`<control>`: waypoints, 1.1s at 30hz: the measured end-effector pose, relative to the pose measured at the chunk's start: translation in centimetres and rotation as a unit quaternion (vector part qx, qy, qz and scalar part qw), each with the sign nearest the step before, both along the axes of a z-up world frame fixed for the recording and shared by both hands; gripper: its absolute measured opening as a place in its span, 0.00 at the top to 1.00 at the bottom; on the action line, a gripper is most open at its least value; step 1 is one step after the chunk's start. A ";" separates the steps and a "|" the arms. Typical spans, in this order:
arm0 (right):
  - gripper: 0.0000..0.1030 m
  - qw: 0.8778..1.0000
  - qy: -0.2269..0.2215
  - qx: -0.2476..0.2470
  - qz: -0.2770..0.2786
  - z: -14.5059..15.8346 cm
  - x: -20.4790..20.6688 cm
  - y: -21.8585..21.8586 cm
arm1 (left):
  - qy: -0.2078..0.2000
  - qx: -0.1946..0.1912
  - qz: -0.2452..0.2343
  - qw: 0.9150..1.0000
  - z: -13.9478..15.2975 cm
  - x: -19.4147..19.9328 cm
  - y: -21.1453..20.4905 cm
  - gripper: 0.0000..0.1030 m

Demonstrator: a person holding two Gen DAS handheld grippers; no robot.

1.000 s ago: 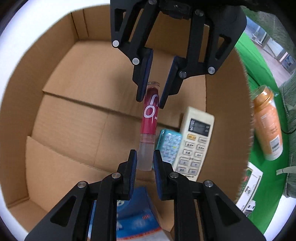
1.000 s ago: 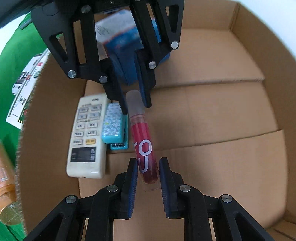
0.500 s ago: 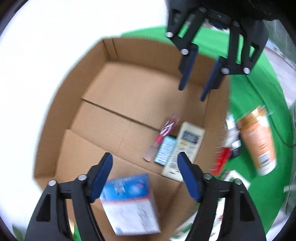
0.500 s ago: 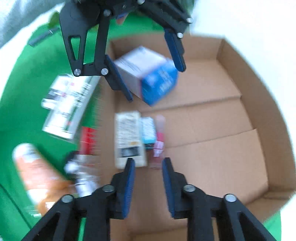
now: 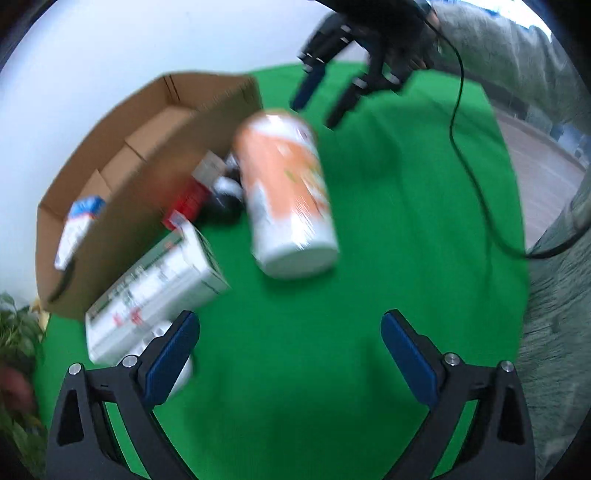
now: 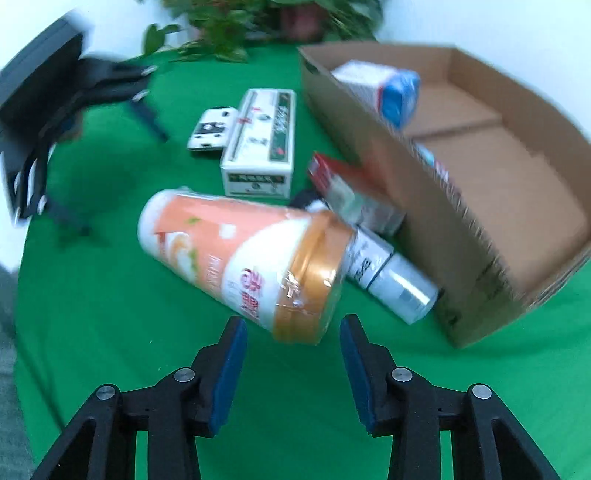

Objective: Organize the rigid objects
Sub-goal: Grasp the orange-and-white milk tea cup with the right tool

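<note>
Green cloth (image 5: 332, 350) open ahead | box (image 6: 424, 206) edge beside orange cup (image 6: 243, 258) | both fingers just opening, empty

**Colours and patterns, blurred frames**

Cloth (image 6: 110, 314) is plain bright green. Cardboard box (image 6: 424, 206) is plain brown, inside and out. Big cup (image 6: 236, 254) is orange and white with a gold-orange lid band and red lettering near the lid. Long carton (image 6: 260, 136) is white with a dark green stripe and small red marks. Small box (image 6: 332, 177) beside the cardboard wall is red and white. Can (image 6: 391, 277) is silver with a white label and dark print. Carton in the box (image 6: 388, 88) is white and blue. Flat device (image 6: 212, 129) is white with black patches. Both grippers, left (image 5: 290, 354) and right (image 6: 291, 373), are black with blue pads (image 6: 229, 365). Plant (image 6: 236, 22) leaves are green.
</note>
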State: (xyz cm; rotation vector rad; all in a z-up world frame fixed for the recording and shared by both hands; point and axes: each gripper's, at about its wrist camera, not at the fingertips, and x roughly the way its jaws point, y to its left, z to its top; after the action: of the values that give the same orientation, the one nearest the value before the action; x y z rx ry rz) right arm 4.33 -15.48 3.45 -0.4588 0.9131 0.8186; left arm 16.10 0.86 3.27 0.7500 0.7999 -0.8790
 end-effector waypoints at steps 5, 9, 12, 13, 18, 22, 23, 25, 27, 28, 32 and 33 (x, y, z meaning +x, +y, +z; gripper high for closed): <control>0.53 0.999 0.018 0.044 -0.006 -1.2 -0.4 0.5 | 0.018 -0.018 0.037 0.999 -1.3 -0.4 0.4 0.03; 0.54 0.998 0.001 0.050 0.026 -1.2 -5.2 2.0 | 0.042 -0.059 0.067 0.995 -1.1 1.3 1.7 0.03; 0.53 0.998 -0.016 0.063 -0.012 -1.1 -7.7 2.3 | 0.050 -0.077 0.042 0.995 -1.0 1.2 2.1 0.03; 0.51 0.996 -0.014 0.074 -0.036 -1.2 -7.9 2.2 | 0.051 -0.076 0.026 0.995 -1.2 1.3 1.9 0.03; 0.50 0.988 -0.053 0.092 -0.109 -1.3 -8.6 2.6 | 0.057 -0.067 -0.045 0.995 -1.4 2.1 0.7 0.03; 0.50 0.989 -0.034 0.089 -0.114 -1.9 -6.8 3.1 | 0.061 -0.059 -0.060 0.995 -2.2 4.2 -0.5 0.11; 0.50 0.989 -0.033 0.088 -0.111 -2.0 -6.5 3.2 | 0.065 -0.061 -0.060 0.994 -2.4 4.7 -0.6 0.16; 0.53 0.990 -0.038 0.079 -0.108 -1.8 -6.3 3.3 | 0.089 -0.073 -0.064 0.991 -2.7 5.2 -0.6 0.36; 0.54 0.991 -0.035 0.081 -0.105 -1.9 -5.9 3.2 | 0.112 -0.079 -0.071 0.988 -3.3 5.8 -0.8 0.39; 0.56 0.990 -0.033 0.087 -0.108 -1.9 -5.7 3.0 | 0.115 -0.083 -0.073 0.987 -3.5 5.8 -0.8 0.39; 0.61 0.988 -0.035 0.109 -0.105 -1.2 -5.9 2.4 | 0.133 -0.112 -0.078 0.982 -3.4 5.8 -0.3 0.40; 0.61 0.988 -0.038 0.107 -0.104 -0.9 -6.0 2.5 | 0.131 -0.114 -0.078 0.982 -3.2 5.7 -0.2 0.40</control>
State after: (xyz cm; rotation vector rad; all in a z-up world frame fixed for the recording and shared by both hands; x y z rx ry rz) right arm -1.63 -13.02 2.54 -0.2029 0.7775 0.6944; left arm 21.80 0.67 0.05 0.5049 0.8621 -1.2056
